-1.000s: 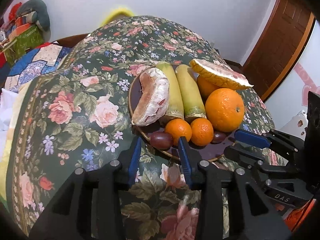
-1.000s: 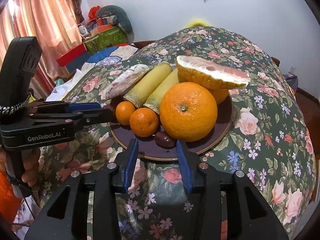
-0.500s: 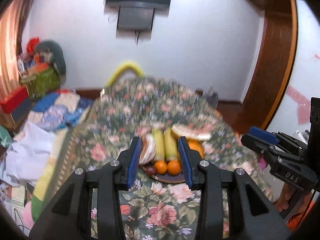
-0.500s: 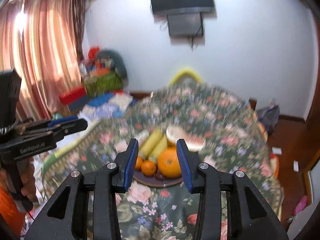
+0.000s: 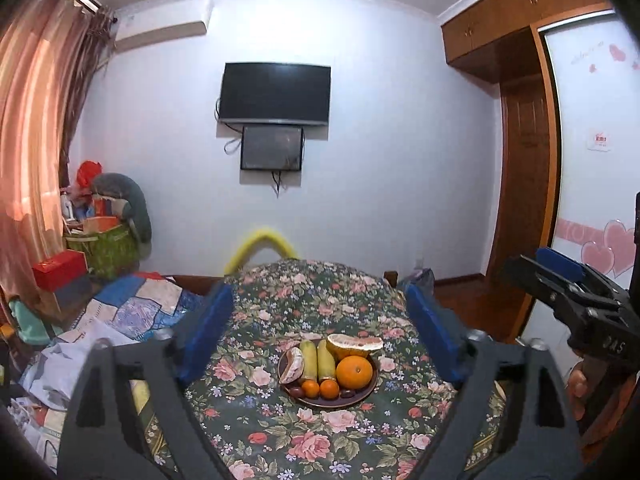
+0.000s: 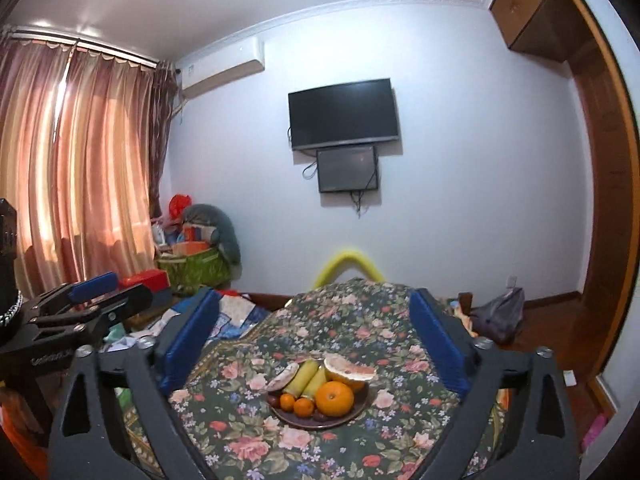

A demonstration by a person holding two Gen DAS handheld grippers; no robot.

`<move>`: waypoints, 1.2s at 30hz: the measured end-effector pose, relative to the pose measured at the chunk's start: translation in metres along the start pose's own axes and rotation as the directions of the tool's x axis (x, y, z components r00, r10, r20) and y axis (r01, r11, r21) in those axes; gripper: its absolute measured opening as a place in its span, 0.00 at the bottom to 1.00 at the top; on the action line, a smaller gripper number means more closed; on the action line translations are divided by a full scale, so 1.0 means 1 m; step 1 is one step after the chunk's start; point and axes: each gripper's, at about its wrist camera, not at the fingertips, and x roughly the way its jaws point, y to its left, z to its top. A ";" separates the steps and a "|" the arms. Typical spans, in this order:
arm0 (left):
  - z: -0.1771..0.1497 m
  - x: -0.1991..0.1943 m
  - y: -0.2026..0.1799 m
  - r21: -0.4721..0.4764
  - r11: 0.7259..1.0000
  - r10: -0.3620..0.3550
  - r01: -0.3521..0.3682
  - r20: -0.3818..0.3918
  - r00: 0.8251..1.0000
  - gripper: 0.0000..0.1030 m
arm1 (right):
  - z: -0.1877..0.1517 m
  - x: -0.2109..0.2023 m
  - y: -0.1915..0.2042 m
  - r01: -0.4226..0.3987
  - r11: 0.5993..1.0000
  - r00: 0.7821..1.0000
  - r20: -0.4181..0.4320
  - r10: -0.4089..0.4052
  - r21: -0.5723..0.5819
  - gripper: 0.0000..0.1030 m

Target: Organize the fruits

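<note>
A dark round plate (image 5: 362,397) sits on a floral tablecloth (image 5: 320,440). It holds a big orange (image 5: 354,372), two small oranges (image 5: 320,389), two green-yellow long fruits (image 5: 318,362), a pomelo half (image 5: 354,345), a peeled pomelo piece (image 5: 292,365) and dark small fruits. The plate also shows in the right wrist view (image 6: 296,420), with the big orange (image 6: 335,399). My left gripper (image 5: 320,336) is open wide, raised well back from the plate. My right gripper (image 6: 316,340) is open wide, also raised and back. Both are empty.
A yellow chair back (image 5: 262,246) stands behind the table. A television (image 5: 274,94) hangs on the far wall. Boxes and bags (image 5: 100,244) pile at the left by the curtain (image 6: 72,180). A wooden door (image 5: 524,200) is at the right.
Both grippers have pulled up and far back from the plate, and their jaws have opened much wider. The fruits on the plate have not moved.
</note>
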 end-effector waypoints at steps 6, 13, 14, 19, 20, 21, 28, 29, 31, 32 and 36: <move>-0.001 -0.012 -0.001 0.013 1.000 0.025 -0.025 0.024 0.999 1.00 | -0.006 0.003 0.006 0.033 0.999 0.999 -0.009 -0.033 -0.035 1.00; -0.004 -0.016 -0.002 0.009 1.000 0.026 -0.026 0.019 0.999 1.00 | -0.012 -0.007 0.005 0.041 0.998 0.999 -0.025 -0.042 -0.049 1.00; -0.004 -0.018 -0.003 0.009 1.000 0.028 -0.028 0.019 0.999 1.00 | -0.012 -0.006 0.004 0.041 0.998 0.999 -0.025 -0.043 -0.048 1.00; -0.006 -0.017 -0.003 0.006 1.000 0.028 -0.028 0.014 1.000 1.00 | -0.014 -0.012 0.004 0.039 0.998 0.999 -0.022 -0.040 -0.042 1.00; -0.006 -0.018 -0.003 0.007 1.000 0.028 -0.028 0.014 1.000 1.00 | -0.014 -0.012 0.003 0.039 0.998 0.999 -0.024 -0.040 -0.040 1.00; -0.007 -0.018 -0.004 0.008 1.000 0.029 -0.029 0.014 0.999 1.00 | -0.015 -0.012 0.004 0.039 0.998 0.999 -0.024 -0.040 -0.039 1.00; -0.009 -0.014 -0.006 0.009 0.999 0.036 -0.036 0.007 0.999 1.00 | -0.015 -0.012 0.003 0.038 0.999 0.999 -0.030 -0.039 -0.032 1.00; -0.009 -0.014 -0.007 0.010 0.999 0.036 -0.036 0.007 0.999 1.00 | -0.015 -0.012 0.003 0.039 0.999 0.999 -0.030 -0.040 -0.032 1.00; -0.008 -0.015 -0.006 0.009 0.999 0.034 -0.034 0.007 0.999 1.00 | -0.015 -0.012 0.003 0.038 0.999 0.999 -0.030 -0.039 -0.032 1.00; -0.009 -0.014 -0.007 0.010 0.999 0.033 -0.033 0.006 0.999 1.00 | -0.015 -0.012 0.002 0.038 0.999 0.999 -0.030 -0.039 -0.032 1.00; -0.009 -0.012 -0.008 0.012 1.000 0.026 -0.026 0.001 1.000 1.00 | -0.014 -0.013 0.002 0.040 0.999 0.999 -0.028 -0.041 -0.029 1.00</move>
